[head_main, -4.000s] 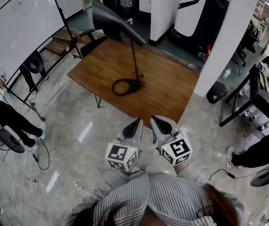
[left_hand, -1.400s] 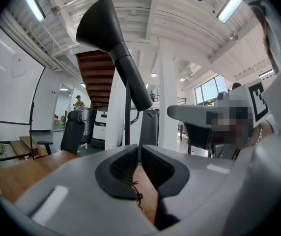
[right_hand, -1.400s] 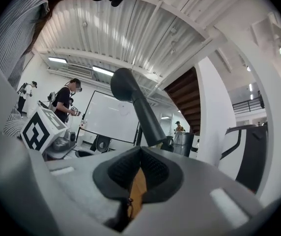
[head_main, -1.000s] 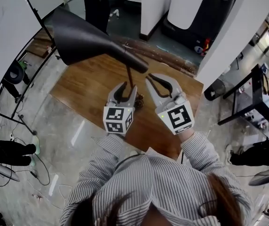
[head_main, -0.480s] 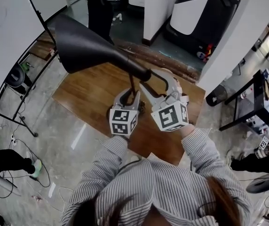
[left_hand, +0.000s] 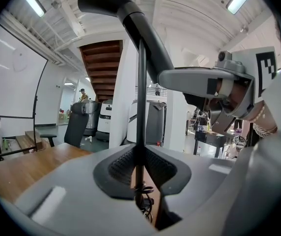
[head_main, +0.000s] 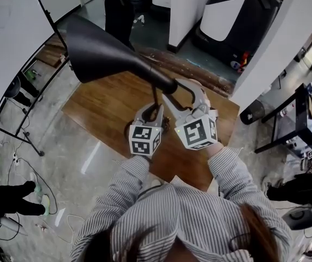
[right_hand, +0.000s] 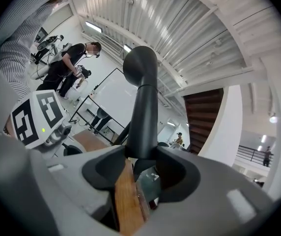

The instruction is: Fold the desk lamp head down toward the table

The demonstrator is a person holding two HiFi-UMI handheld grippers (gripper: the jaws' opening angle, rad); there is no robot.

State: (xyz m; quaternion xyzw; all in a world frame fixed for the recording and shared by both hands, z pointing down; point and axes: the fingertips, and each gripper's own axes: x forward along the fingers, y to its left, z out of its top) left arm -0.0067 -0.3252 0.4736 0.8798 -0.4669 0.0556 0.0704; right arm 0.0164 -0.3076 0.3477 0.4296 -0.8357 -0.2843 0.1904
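Note:
A black desk lamp stands on the wooden table (head_main: 104, 108). Its cone head (head_main: 99, 51) points up-left and sits high, on a thick neck (right_hand: 144, 117) above a thin upright pole (head_main: 155, 98). My left gripper (head_main: 152, 109) is low on that pole (left_hand: 141, 92). Its jaws are closing, and in the left gripper view (left_hand: 139, 163) the pads press on the pole. My right gripper (head_main: 177, 90) is higher, at the joint. Its jaws stand wide with the neck between them (right_hand: 143, 163). The left gripper hides the lamp's base in the head view.
A whiteboard on a stand (head_main: 9, 48) is left of the table, and a white pillar (head_main: 270, 42) is to its right. A black side table (head_main: 295, 119) stands further right. A person's legs (head_main: 6, 192) and floor cables lie at the left.
Both grippers came up from the table's front edge to the lamp. In the last second the left jaws narrowed onto the pole. The right gripper rolled and opened round the neck.

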